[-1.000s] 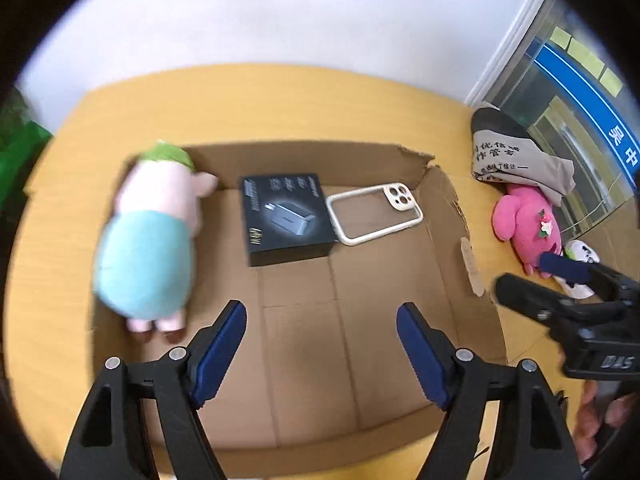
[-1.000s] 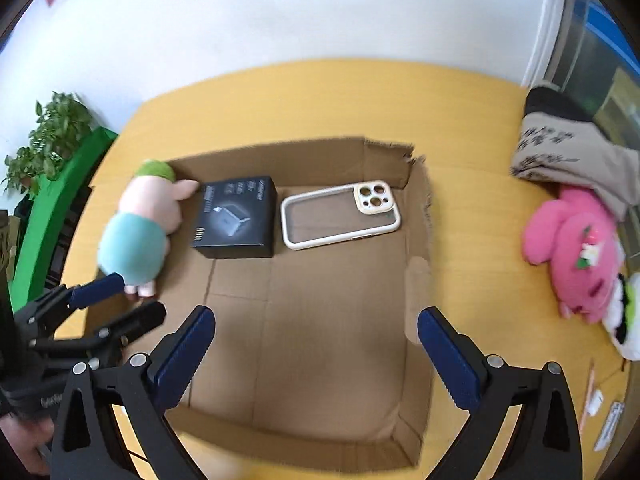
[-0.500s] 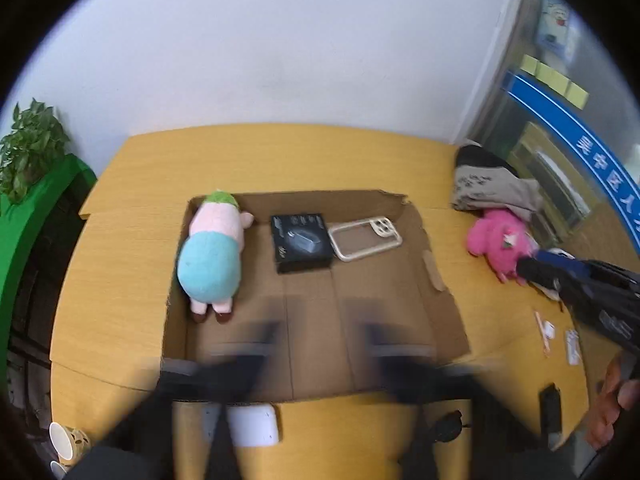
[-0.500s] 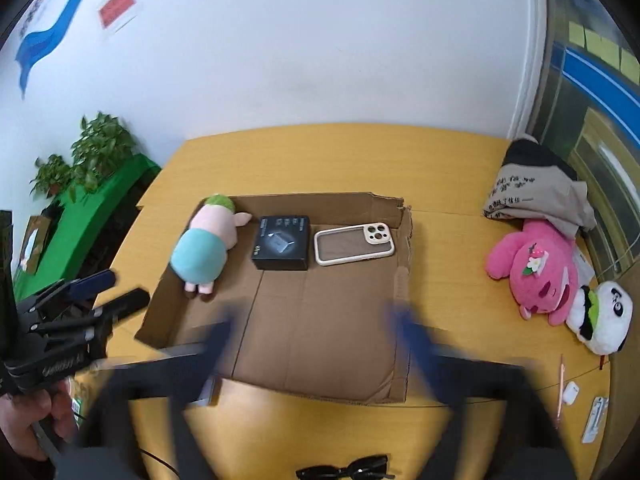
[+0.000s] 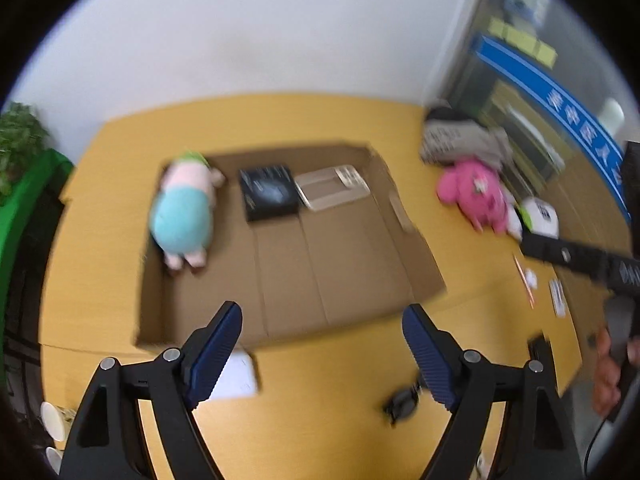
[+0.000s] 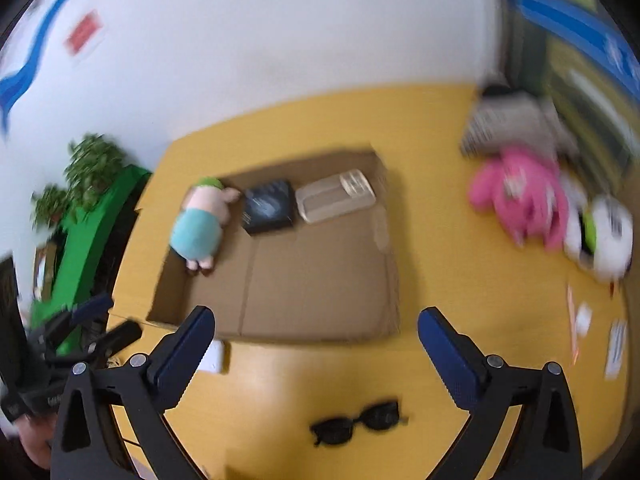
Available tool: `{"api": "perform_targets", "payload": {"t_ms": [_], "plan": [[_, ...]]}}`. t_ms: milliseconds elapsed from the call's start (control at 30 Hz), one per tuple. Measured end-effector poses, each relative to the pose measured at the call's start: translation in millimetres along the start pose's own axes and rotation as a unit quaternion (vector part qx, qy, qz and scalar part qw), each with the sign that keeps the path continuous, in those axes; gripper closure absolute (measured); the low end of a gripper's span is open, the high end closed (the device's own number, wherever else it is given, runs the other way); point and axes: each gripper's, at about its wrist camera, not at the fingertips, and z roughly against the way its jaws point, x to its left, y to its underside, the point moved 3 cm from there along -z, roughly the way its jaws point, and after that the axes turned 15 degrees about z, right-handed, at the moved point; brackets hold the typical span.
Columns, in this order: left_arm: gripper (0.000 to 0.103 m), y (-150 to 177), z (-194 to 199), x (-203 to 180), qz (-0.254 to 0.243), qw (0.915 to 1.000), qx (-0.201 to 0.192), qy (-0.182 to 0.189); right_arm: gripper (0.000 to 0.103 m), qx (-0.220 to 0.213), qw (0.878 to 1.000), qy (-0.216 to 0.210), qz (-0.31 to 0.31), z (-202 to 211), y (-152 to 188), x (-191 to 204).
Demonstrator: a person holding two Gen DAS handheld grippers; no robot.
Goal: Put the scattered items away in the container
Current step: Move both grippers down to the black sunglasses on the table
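Between picks: both tongs, left (image 5: 322, 350) and right (image 6: 316, 354), wide, holding nothing, above counter (image 6: 280, 392) short of the shallow cardboard box (image 6: 312, 280). Boxed: soft pig plush (image 6: 198, 226), rigid black carton (image 6: 268, 206), clear phone case (image 6: 336, 196). Likely next: thin hard sunglasses (image 6: 356, 426), nearest; pink plush (image 6: 524, 196) at far right.
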Motion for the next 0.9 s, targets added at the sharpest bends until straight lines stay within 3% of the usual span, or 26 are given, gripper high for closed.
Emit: {"api": "perform_targets", "payload": {"t_ms": [133,267,400,667,767,900], "plan": [[0.021,43.5,-37.4,-14.4,-0.036,0.9954,0.078,0.044,0.0,0.077,0.991,-0.02,-0.109,-39.5,63.5,-52.5],[0.021,82.0,-79.5,-32.2,-0.063,0.9814,0.159,0.087,0.001,0.149,0.965,-0.055,-0.207,-81.0,128.8,-82.2],[0.022,114.2,-118.4,-51.8,-0.105,0.9669,0.21,0.101,0.003,0.196,0.942,-0.091,-0.258,-118.1,172.6,-77.5],[0.026,134.0,-171.4,-68.0,-0.13,0.9564,0.239,0.106,0.008,0.204,0.911,-0.157,-0.321,-162.1,195.7,-64.0],[0.035,140.9,-186.7,-74.4,-0.136,0.9499,0.258,0.113,0.015,0.199,0.906,-0.162,-0.336,-170.9,197.7,-65.8],[0.053,152.2,-204.9,-84.2,-0.153,0.941,0.281,0.11,0.018,0.187,0.911,-0.158,-0.333,-174.3,192.0,-65.4]]}}
